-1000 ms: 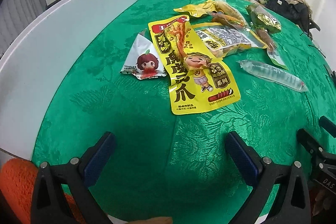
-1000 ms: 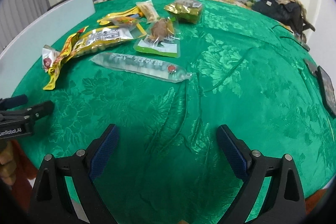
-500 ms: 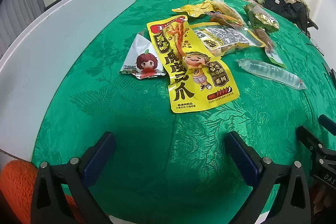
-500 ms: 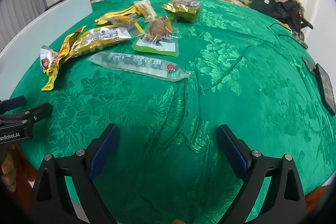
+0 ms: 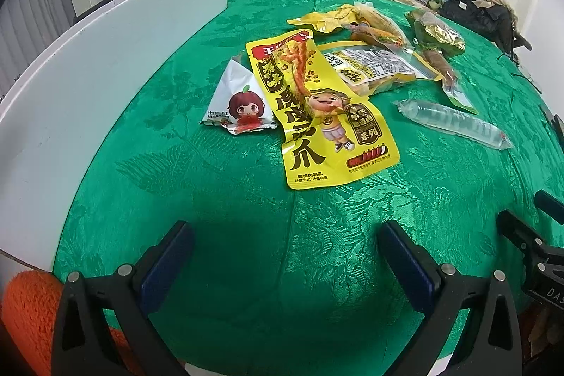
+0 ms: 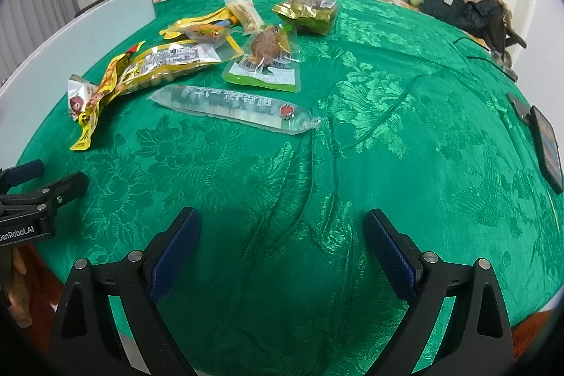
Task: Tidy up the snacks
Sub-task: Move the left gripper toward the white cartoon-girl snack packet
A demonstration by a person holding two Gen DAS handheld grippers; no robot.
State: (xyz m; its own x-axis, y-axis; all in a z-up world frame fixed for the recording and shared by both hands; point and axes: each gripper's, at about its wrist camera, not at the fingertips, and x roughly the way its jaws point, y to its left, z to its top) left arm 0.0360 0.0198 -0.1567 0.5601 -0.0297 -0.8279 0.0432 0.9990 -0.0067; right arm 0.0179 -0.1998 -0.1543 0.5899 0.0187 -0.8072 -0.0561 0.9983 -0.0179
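- The green cloth (image 5: 218, 199) is glossy damask, woven with leaves and flowers, creased in long folds in front of the right gripper (image 6: 282, 252).
- A smooth white board (image 5: 88, 66) stands along the cloth's left edge.
- The snacks lie together on the far left part of the cloth: a big flat yellow pouch (image 5: 317, 115) with a cartoon child, its left edge lapping a small white triangular packet (image 5: 239, 101); a clear long tube pack (image 6: 232, 110) lies just right of them, and a crinkly gold foil bag (image 6: 306, 11) farther back.
- Since a second ago both views have crept slightly nearer the snacks; nothing on the cloth has shifted.
- The left gripper (image 5: 285, 256) hovers over bare cloth short of the yellow pouch, jaws spread wide and empty.
- The right gripper's jaws are likewise wide, holding nothing.
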